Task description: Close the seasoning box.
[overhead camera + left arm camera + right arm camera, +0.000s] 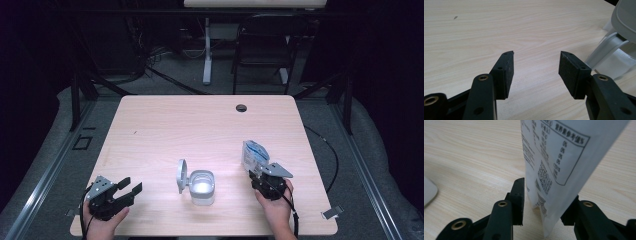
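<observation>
With the right gripper (544, 202) released around it, the upright white printed plastic pouch (559, 165) may topple onto the pale wooden desk (165, 125).

Left gripper (129, 189) and right gripper (256, 173): matte black bodies, each topped by a grey three-cornered plate. Each jaw is a flat black linkage arm with brass-ringed pivot holes, ending in a rectangular black pad with small screw holes. A black cable trails from each gripper.
</observation>
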Action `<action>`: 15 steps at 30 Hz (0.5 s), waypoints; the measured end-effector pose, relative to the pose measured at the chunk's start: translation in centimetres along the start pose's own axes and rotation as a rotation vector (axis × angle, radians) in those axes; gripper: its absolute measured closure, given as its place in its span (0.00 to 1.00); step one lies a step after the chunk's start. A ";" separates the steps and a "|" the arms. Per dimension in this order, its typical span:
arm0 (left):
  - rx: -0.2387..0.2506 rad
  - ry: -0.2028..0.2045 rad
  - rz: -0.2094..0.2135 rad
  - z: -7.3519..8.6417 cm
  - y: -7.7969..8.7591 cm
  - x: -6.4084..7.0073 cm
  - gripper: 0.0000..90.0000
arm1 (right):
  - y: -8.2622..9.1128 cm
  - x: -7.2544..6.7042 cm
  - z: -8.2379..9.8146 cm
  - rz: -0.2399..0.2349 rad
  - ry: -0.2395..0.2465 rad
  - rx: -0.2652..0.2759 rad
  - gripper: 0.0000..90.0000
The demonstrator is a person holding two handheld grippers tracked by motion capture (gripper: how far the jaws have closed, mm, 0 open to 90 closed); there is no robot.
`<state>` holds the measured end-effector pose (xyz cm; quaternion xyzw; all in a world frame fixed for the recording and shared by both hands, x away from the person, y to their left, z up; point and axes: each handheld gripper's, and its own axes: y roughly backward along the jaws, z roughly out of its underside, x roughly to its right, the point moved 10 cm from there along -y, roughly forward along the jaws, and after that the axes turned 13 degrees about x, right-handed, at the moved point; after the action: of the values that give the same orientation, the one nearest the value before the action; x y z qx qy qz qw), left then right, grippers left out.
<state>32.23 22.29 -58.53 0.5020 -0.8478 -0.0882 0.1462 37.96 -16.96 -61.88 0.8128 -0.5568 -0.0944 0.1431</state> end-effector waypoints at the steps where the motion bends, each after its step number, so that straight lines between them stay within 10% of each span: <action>1: -0.007 -0.001 0.004 0.0 0.0 0.1 0.52 | 0.1 0.0 -0.1 0.004 0.002 0.008 0.67; 15: -0.013 -0.021 0.076 -1.1 -1.2 2.7 0.62 | 1.4 0.0 -0.3 -0.019 -0.016 0.031 0.60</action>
<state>32.39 19.35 -57.42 0.4676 -0.8671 -0.0935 0.1439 36.84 -17.37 -61.15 0.8193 -0.5515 -0.0936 0.1254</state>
